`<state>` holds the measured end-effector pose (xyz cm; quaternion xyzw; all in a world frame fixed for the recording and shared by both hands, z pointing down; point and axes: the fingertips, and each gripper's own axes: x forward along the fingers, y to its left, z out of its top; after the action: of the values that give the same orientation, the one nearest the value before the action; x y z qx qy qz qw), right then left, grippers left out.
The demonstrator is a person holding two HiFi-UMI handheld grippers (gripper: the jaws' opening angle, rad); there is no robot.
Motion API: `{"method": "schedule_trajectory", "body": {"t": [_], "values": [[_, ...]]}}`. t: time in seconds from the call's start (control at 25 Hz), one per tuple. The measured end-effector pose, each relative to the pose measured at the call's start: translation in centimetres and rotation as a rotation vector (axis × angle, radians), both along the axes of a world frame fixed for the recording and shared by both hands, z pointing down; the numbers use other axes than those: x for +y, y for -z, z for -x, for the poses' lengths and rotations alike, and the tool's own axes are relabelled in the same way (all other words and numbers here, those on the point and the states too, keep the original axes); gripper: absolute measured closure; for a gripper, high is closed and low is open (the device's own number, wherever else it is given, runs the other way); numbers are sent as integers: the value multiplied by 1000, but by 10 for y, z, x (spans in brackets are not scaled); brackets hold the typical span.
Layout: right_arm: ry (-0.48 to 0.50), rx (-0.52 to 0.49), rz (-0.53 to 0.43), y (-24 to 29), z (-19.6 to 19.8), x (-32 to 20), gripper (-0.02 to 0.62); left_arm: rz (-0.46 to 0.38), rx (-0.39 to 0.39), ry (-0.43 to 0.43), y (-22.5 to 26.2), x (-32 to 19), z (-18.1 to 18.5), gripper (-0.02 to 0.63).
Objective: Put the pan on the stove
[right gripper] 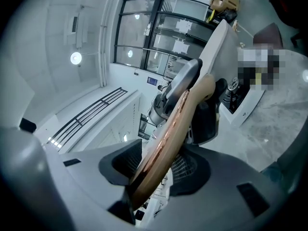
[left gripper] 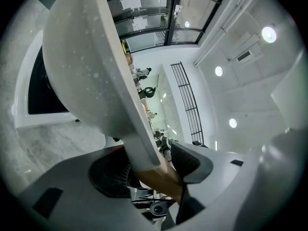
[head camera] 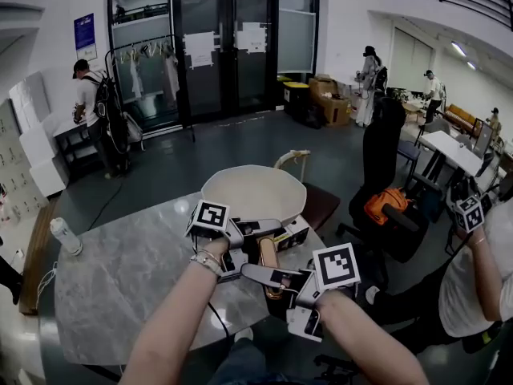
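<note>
A cream pan [head camera: 252, 192] with a wooden handle [head camera: 269, 255] is held over the far edge of the grey marble table [head camera: 128, 271]. My left gripper [head camera: 255, 233] is shut on the handle's base, where the cream neck [left gripper: 139, 148] meets the wood. My right gripper [head camera: 268, 277] is shut on the wooden handle [right gripper: 168, 134] further back. The pan [left gripper: 82, 57] is tilted in the left gripper view. Below it lies the stove [left gripper: 21, 121], a white-framed black glass cooker. The right gripper view shows the stove [right gripper: 248, 105] beyond the pan [right gripper: 216, 47]. In the head view the stove is mostly hidden.
A white bottle [head camera: 66, 237] lies near the table's left edge. Beyond the table stand a wooden chair [head camera: 292, 160] and a black office chair [head camera: 385, 207] with an orange item. A person's arm with another gripper [head camera: 469, 213] is at the right.
</note>
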<state>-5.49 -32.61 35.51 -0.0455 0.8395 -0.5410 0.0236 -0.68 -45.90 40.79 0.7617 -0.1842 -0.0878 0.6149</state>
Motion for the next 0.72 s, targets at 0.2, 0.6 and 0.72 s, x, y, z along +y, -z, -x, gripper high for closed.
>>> {"method": "schedule_trajectory", "body": {"t": [0.2,0.6,0.72], "values": [[0,15,30,-17,8,-21,426,15,15,0,-19,-20,7,348],[-7,24,51,-38,21,-51,426,44,30,-6,-42,-47,19,348],[-11,20,58,-44,23,-53,427,54,44,-4,-47,-49,18,348]]}}
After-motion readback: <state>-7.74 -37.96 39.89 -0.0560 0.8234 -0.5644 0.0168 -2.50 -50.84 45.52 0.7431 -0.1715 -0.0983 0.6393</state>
